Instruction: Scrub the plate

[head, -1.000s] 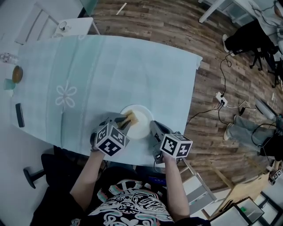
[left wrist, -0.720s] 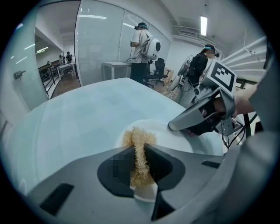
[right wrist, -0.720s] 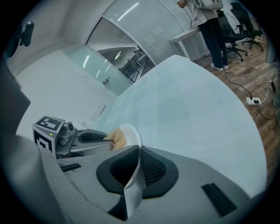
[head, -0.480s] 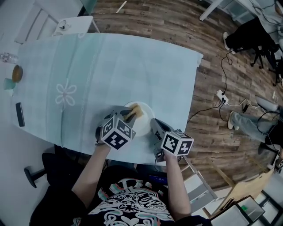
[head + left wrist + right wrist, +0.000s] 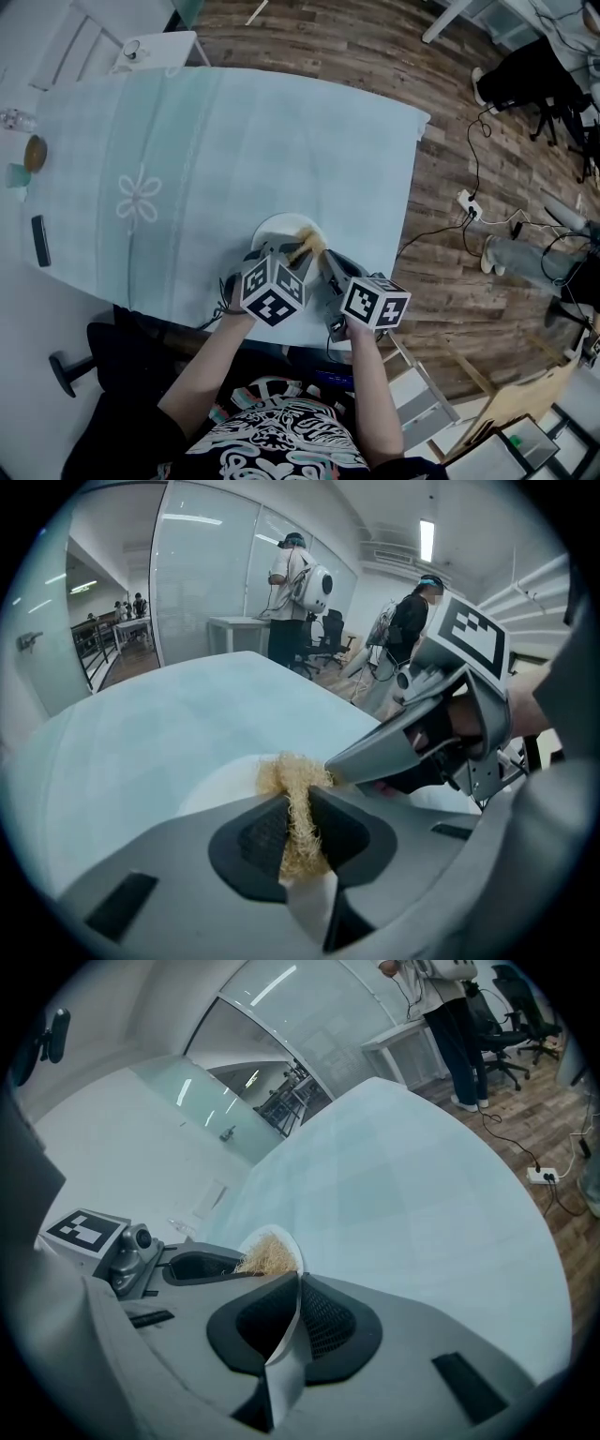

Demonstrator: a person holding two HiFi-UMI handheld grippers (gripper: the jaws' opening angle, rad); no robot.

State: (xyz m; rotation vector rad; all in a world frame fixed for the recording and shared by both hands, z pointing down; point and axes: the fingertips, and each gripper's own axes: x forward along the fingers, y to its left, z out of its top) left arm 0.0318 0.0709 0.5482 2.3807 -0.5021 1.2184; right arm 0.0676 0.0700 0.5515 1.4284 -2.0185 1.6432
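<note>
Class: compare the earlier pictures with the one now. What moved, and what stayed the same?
The left gripper, shut on the scrubber, slid rightward across the plate toward the right gripper. The right gripper stayed clamped on the plate's rim, and the plate stayed put.

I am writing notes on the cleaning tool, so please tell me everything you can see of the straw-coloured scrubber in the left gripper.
The scrubber is a small wad of coarse, tangled, straw-coloured fibres that looks like loofah or plant fibre. The left gripper pinches it between its dark pads, so a frayed tuft sticks out past the fingertips. The tuft lies against the white plate, toward its right side, close to the right gripper, which grips the plate's rim.
</note>
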